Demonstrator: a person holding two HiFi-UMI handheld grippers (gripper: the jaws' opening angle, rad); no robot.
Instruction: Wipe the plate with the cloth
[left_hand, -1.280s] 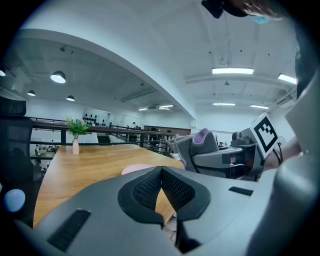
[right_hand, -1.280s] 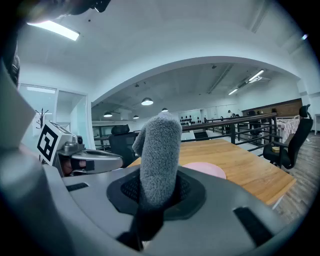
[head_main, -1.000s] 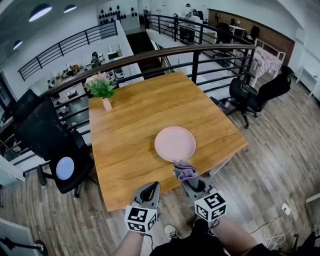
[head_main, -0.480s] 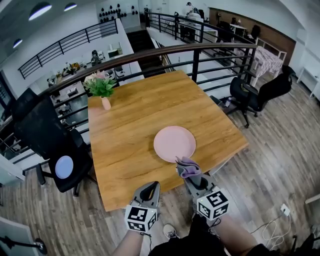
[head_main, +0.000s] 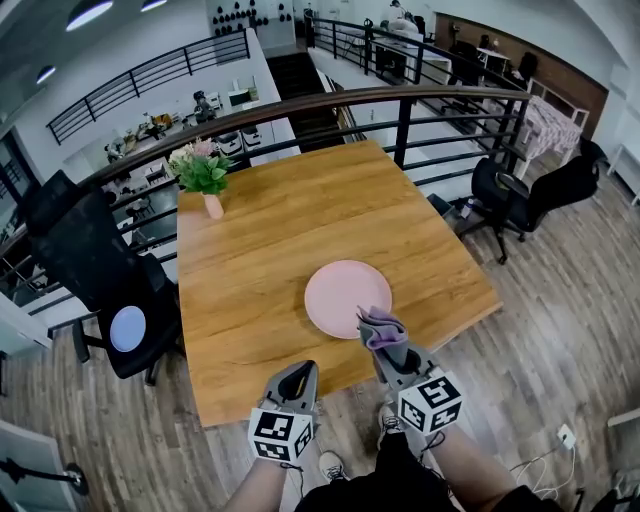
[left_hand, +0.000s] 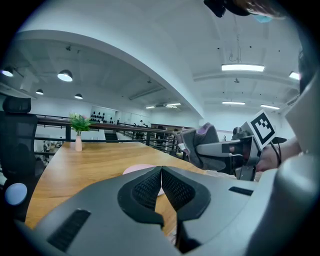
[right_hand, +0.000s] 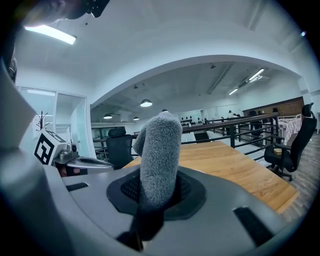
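Note:
A round pink plate (head_main: 343, 295) lies on the wooden table (head_main: 255, 260) near its front edge. My right gripper (head_main: 384, 342) is shut on a bunched grey-purple cloth (head_main: 379, 327), which hangs over the plate's near right rim; I cannot tell whether it touches. In the right gripper view the cloth (right_hand: 158, 150) stands up between the jaws and hides the plate. My left gripper (head_main: 299, 372) is shut and empty, just off the table's front edge, left of the plate. The left gripper view shows its jaws closed together (left_hand: 161, 171), the plate (left_hand: 136, 170) beyond, and the cloth (left_hand: 201, 141) to the right.
A small vase with a green plant (head_main: 204, 178) stands at the table's far left corner. A black office chair (head_main: 100, 285) is beside the table's left edge, another (head_main: 535, 190) at the right. A dark railing (head_main: 400, 105) runs behind the table.
My right gripper has carried the cloth forward, from just short of the plate to its near right rim. The left gripper has stayed shut by the table's front edge.

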